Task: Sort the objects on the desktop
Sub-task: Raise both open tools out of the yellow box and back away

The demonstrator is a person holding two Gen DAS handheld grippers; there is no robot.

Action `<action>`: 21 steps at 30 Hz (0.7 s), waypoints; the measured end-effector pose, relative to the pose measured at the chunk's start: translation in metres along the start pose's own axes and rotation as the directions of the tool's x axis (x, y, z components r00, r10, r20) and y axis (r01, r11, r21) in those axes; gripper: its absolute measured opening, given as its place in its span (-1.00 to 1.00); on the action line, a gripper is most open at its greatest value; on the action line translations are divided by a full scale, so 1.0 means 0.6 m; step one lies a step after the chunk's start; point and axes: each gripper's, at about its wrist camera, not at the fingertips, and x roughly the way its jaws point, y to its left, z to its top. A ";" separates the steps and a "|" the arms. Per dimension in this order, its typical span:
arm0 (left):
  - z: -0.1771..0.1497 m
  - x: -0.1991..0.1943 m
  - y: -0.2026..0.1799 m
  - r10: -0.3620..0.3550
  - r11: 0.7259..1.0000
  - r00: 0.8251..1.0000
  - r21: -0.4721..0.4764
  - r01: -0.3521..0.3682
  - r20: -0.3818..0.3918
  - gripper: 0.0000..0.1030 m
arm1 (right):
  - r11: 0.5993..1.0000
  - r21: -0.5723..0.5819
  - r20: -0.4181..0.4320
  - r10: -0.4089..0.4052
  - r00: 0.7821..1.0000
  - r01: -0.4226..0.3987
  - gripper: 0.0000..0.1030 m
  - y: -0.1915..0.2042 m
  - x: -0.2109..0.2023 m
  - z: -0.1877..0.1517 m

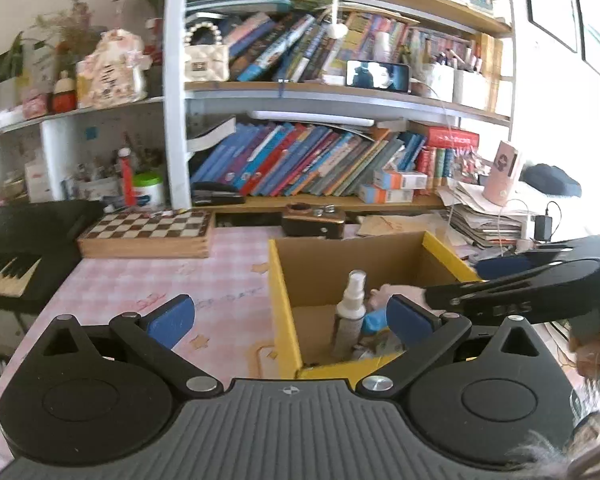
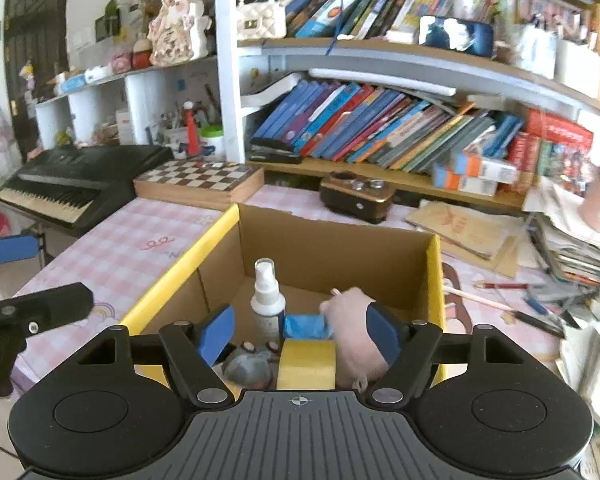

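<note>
A cardboard box with yellow edges stands on the pink checked tablecloth. Inside stand a white spray bottle, a blue packet, a yellow roll, a grey object and a pink soft toy. My right gripper is open above the box; the pink toy lies against its right finger, not clamped. My left gripper is open and empty, straddling the box's left wall. The right gripper's arm reaches in from the right.
A chessboard box and a black keyboard lie at the back left. A brown radio-like box, bookshelves, paper stacks and pens lie behind and right of the box.
</note>
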 end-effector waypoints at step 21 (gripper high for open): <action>-0.112 -0.163 0.093 0.111 0.993 0.993 -0.037 -0.112 -0.048 1.00 | 0.974 0.167 -0.004 -0.152 0.988 0.151 0.68 0.150 -0.133 -0.137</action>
